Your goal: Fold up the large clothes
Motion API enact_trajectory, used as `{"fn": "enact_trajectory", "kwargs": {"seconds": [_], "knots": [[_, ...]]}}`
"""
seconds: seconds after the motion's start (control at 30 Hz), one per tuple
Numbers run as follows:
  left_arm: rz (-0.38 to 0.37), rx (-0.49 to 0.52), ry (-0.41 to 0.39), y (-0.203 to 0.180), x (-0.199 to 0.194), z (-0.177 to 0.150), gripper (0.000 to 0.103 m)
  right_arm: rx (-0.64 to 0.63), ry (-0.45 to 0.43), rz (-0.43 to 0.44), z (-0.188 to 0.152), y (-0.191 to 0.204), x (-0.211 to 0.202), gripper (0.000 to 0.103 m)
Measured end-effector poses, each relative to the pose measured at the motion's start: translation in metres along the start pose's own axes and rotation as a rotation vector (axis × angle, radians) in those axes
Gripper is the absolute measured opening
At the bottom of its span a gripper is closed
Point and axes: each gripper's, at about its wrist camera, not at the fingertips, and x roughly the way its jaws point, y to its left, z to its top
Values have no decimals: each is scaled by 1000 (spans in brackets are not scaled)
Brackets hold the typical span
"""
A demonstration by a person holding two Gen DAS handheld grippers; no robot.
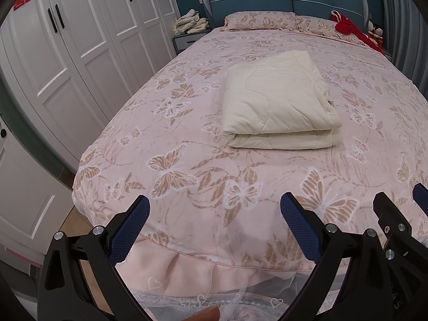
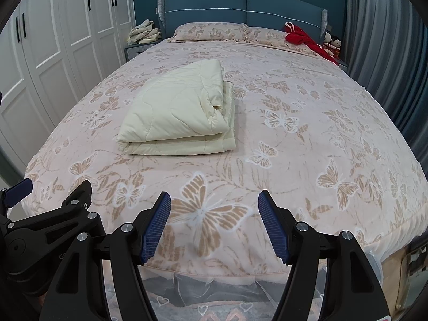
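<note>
The cream quilt lies folded in a thick stack at the centre of the left-wrist frame, on the butterfly-print bed, well apart from both grippers at the bottom edge. The left gripper and the right gripper each hold their jaws apart over the foot of the bed, gripping nothing. The quilt looks soft, puffy and fairly light but bulky, likely to sag and slide open, so I would pinch through all layers at the two near corners of the folded edge.
</note>
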Motion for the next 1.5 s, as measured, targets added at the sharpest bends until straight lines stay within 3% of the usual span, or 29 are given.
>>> {"fn": "enact_trajectory", "kwargs": {"seconds": [1.5], "knots": [[0, -23, -23, 4, -5, 3, 93, -5, -9, -12, 0, 8, -1, 66]]}}
